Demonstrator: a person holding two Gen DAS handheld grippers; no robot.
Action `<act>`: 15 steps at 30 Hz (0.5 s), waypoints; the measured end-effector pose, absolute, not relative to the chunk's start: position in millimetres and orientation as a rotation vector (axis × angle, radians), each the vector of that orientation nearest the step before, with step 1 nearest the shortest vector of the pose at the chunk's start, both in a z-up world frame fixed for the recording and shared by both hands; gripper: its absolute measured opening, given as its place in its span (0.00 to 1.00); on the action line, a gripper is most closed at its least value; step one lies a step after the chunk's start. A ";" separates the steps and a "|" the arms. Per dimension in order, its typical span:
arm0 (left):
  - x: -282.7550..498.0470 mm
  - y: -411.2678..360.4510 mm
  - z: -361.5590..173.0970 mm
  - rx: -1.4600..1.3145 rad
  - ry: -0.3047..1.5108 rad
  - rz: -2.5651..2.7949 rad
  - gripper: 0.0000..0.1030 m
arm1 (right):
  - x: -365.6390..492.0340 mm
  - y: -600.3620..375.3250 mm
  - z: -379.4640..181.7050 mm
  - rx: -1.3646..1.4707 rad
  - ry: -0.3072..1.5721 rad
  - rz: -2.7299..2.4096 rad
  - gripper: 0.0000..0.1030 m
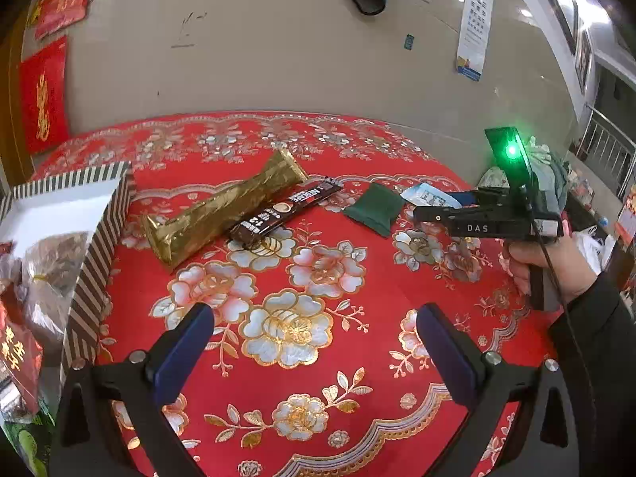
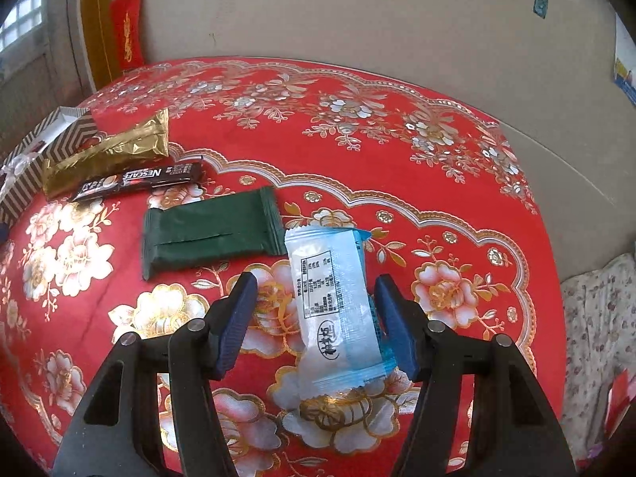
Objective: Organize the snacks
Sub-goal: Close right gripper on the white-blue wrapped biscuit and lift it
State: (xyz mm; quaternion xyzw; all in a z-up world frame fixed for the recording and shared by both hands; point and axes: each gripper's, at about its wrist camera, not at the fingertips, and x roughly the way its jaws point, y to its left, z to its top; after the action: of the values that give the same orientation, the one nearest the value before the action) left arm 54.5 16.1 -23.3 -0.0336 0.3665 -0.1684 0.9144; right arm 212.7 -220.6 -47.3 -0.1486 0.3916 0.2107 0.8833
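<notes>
A white-and-blue snack packet (image 2: 338, 310) lies on the red flowered tablecloth (image 2: 437, 183), between the open fingers of my right gripper (image 2: 316, 318); the right finger is close to its edge, the left finger apart. A dark green packet (image 2: 210, 230), a brown Nescafe stick (image 2: 139, 181) and a long gold packet (image 2: 107, 155) lie beyond to the left. In the left wrist view my left gripper (image 1: 314, 342) is open and empty above the cloth; the gold packet (image 1: 222, 210), Nescafe stick (image 1: 284, 210), green packet (image 1: 373, 208) and right gripper (image 1: 421, 211) show ahead.
A striped box (image 1: 95, 254) with bagged snacks inside stands at the left edge of the table; it also shows in the right wrist view (image 2: 43, 147). A beige wall (image 1: 278, 59) rises behind the table. Clutter lies past the table's right edge (image 1: 556, 175).
</notes>
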 end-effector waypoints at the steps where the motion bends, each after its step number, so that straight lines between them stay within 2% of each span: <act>1: 54.2 14.6 -23.1 -0.063 0.752 -0.349 1.00 | 213.2 -221.5 -47.2 -0.305 0.817 0.439 0.60; 7: 52.9 12.6 -23.8 -0.059 0.752 -0.368 1.00 | 214.5 -223.1 -47.8 -0.295 0.821 0.426 0.58; 12: 56.2 15.6 -27.9 -0.082 0.774 -0.360 1.00 | 214.6 -224.3 -47.1 -0.289 0.817 0.429 0.31; 15: 56.4 15.5 -28.6 -0.082 0.777 -0.365 1.00 | 212.7 -222.1 -46.7 -0.307 0.807 0.410 0.29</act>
State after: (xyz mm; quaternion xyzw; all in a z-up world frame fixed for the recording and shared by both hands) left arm 56.4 15.5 -28.6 -0.0399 0.3764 -0.1770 0.9085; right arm 212.7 -222.1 -46.7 -0.1478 0.3884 0.1972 0.8879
